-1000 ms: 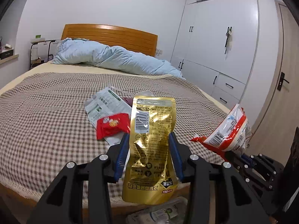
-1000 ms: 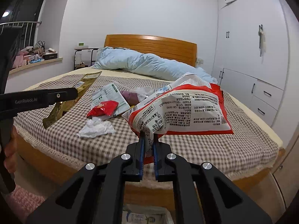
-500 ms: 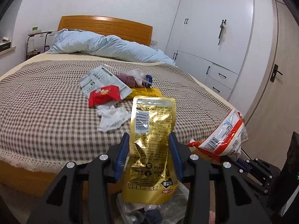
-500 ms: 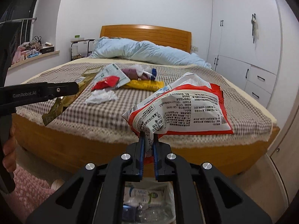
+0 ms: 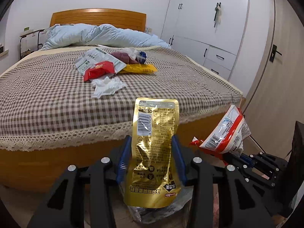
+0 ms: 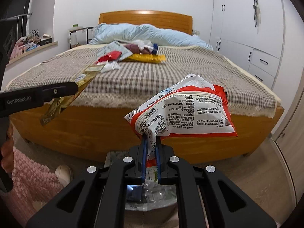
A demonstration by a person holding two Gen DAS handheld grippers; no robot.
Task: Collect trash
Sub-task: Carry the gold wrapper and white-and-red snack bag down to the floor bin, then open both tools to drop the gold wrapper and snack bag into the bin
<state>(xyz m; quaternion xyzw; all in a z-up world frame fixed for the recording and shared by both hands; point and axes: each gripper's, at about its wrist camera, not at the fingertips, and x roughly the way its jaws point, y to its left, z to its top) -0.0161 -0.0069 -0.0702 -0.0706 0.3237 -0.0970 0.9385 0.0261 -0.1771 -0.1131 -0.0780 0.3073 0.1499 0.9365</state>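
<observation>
A: From the left wrist, our left claw [image 5: 152,159] is partly open, its blue pads clamped on the flanks of the gold pouch [image 5: 154,148]. The pouch stands upright, long axis running 12 to 6, print upside down. The bin bag [image 5: 161,211] shows just under the pouch's lower edge, at 6 o'clock from the claw.

B: And at 3 o'clock we see the right claw with the red-white bag [image 5: 226,134], tipped up toward 1 o'clock.

A: On the bed [image 5: 47,102] more trash lies at 11 to 12 o'clock, well apart: red wrapper [image 5: 98,72], tissue [image 5: 108,84], yellow packet [image 5: 139,68].

B: From the right wrist, our right claw [image 6: 151,157] is all but closed, pinching that bag's [image 6: 191,114] crumpled corner; its long axis runs across, toward 2 o'clock. The bin [image 6: 150,191] lies directly below, at 6 o'clock.

A: Both claws seem equally near it. We judge the next move is a drop straight down; the left claw [image 6: 76,89] sits at 9 o'clock.
</observation>
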